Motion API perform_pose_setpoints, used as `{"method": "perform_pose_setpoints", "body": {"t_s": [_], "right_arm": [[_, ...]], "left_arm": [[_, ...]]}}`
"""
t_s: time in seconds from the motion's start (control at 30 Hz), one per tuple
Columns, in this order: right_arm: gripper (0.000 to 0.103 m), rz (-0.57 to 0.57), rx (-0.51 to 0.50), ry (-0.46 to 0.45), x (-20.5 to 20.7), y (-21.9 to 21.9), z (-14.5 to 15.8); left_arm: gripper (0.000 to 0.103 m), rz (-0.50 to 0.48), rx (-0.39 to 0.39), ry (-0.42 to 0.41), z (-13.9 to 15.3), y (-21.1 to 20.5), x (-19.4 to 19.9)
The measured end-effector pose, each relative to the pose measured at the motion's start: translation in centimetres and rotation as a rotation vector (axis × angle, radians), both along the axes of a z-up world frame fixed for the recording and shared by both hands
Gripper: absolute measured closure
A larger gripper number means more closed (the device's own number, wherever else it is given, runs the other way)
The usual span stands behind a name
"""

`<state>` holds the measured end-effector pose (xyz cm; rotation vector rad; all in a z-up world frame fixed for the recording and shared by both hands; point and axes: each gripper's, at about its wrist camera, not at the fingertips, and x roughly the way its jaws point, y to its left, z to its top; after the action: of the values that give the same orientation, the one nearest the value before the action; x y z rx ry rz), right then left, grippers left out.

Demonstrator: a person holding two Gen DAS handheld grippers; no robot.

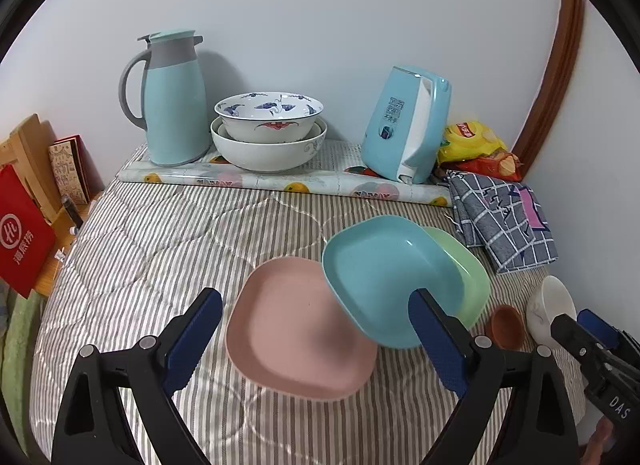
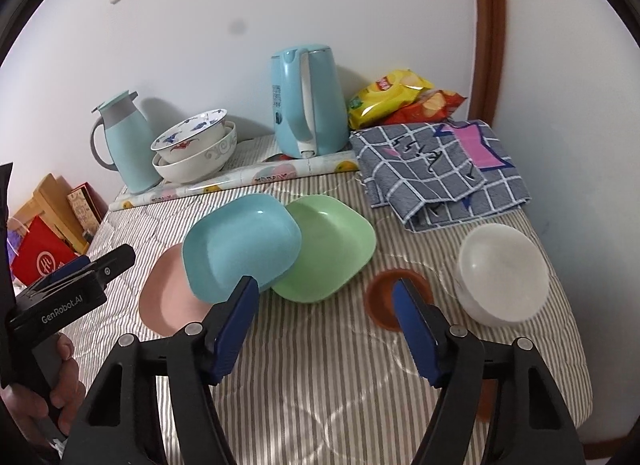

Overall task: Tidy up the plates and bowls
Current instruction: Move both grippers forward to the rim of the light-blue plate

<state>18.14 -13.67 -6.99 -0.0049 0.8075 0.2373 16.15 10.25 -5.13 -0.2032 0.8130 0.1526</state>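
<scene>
Three square plastic plates overlap on the striped cloth: a pink plate point(image 1: 292, 329) point(image 2: 170, 297) lowest on the left, a blue plate point(image 1: 384, 277) point(image 2: 240, 245) tilted across it, and a green plate point(image 1: 468, 273) point(image 2: 328, 249) on the right. A small brown bowl point(image 1: 507, 325) point(image 2: 384, 297) and a white bowl point(image 1: 550, 309) point(image 2: 502, 273) sit right of them. Two patterned bowls point(image 1: 269, 133) point(image 2: 196, 149) are stacked at the back. My left gripper point(image 1: 316, 337) is open above the pink plate. My right gripper point(image 2: 324, 329) is open in front of the plates.
A blue thermos jug point(image 1: 168, 97) point(image 2: 124, 141) and a blue kettle point(image 1: 408, 125) point(image 2: 308, 101) stand at the back on a rolled mat point(image 1: 280, 181). A checked cloth point(image 1: 504, 221) point(image 2: 436, 169) and snack bags point(image 1: 476, 149) point(image 2: 400, 97) lie at right. Boxes point(image 1: 24, 225) stand left.
</scene>
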Motion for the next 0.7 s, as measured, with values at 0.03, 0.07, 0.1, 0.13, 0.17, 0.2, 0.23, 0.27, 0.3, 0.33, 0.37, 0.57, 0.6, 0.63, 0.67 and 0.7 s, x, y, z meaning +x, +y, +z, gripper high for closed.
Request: {"method": "perform_pose_setpoints", "body": {"t_s": [0.03, 0.07, 0.1, 0.13, 0.17, 0.2, 0.23, 0.27, 0.3, 0.33, 0.37, 0.57, 0.6, 0.63, 0.67, 0.7], "right_arm": [[0.037, 0.005, -0.006, 0.002, 0.4, 0.2, -0.2], [0.037, 0.007, -0.008, 0.004, 0.7, 0.3, -0.3], [0.039, 0.008, -0.011, 0.008, 1.1, 0.4, -0.6], [0.04, 0.008, -0.013, 0.012, 1.5, 0.5, -0.8], [0.041, 0.008, -0.014, 0.018, 1.9, 0.7, -1.0], [0.041, 0.009, -0.016, 0.024, 2.3, 0.8, -1.3], [0.041, 0.009, -0.018, 0.029, 2.7, 0.9, -1.6], [0.042, 0.01, -0.022, 0.034, 3.1, 1.0, -1.8], [0.044, 0.012, -0.025, 0.037, 3.5, 1.2, -2.0], [0.046, 0.015, -0.025, 0.04, 4.0, 1.4, -2.3], [0.047, 0.019, -0.024, 0.042, 4.3, 1.6, -2.5], [0.053, 0.047, -0.061, 0.056, 6.6, 3.5, -3.9], [0.055, 0.05, -0.069, 0.058, 7.0, 3.7, -4.2], [0.057, 0.054, -0.074, 0.059, 7.2, 3.9, -4.4], [0.058, 0.058, -0.079, 0.063, 7.5, 4.2, -4.6], [0.061, 0.061, -0.083, 0.069, 7.8, 4.4, -4.9]], "left_arm": [[0.009, -0.003, -0.002, 0.001, -0.1, 0.1, 0.4], [0.009, -0.006, -0.003, 0.002, -0.3, 0.1, 0.7], [0.009, -0.007, -0.003, 0.005, -0.5, 0.2, 1.1], [0.009, -0.008, -0.004, 0.009, -0.8, 0.3, 1.4], [0.009, -0.01, -0.004, 0.014, -1.0, 0.3, 1.8], [0.009, -0.013, -0.003, 0.021, -1.4, 0.3, 2.2], [0.012, -0.014, 0.0, 0.028, -1.7, 0.4, 2.6], [0.014, -0.015, 0.003, 0.035, -2.0, 0.4, 2.8], [0.018, -0.017, 0.001, 0.043, -2.3, 0.5, 3.1], [0.019, -0.017, -0.004, 0.049, -2.7, 0.7, 3.5], [0.019, -0.016, -0.008, 0.054, -3.0, 0.8, 3.8], [0.026, -0.021, -0.031, 0.079, -4.6, 1.5, 5.4], [0.031, -0.021, -0.035, 0.083, -4.8, 1.6, 5.6], [0.034, -0.024, -0.042, 0.089, -5.0, 1.7, 5.9], [0.034, -0.026, -0.045, 0.091, -5.2, 1.7, 6.1], [0.034, -0.027, -0.047, 0.092, -5.4, 1.8, 6.4]]}}
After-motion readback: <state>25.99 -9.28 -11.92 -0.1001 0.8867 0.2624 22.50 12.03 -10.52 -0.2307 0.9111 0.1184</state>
